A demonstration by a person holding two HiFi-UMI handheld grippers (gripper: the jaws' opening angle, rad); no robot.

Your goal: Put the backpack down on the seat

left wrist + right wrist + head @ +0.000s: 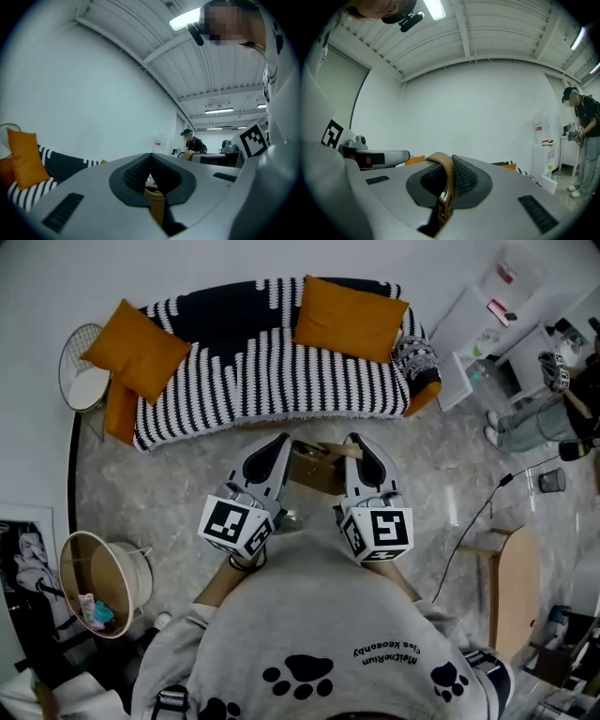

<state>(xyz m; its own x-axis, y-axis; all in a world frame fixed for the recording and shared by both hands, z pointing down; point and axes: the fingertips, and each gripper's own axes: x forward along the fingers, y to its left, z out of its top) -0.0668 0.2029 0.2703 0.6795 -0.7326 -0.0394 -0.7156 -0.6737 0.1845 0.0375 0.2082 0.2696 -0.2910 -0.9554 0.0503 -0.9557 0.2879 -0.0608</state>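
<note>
A striped sofa (272, 362) with orange cushions (349, 317) stands against a white wall (187, 261) on mottled grey floor (141, 486), with white shelving (480, 322) to its right and a strip light (183, 19) overhead.

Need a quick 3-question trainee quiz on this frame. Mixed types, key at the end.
1. True or false: the backpack already rests on the striped sofa.
2. What is the right gripper shut on? A) a tan strap B) a bottle C) nothing
3. How many orange cushions lie on the striped sofa?

Key: 1 false, it hangs between the grippers over the floor. 2 A. 3 two.
</note>
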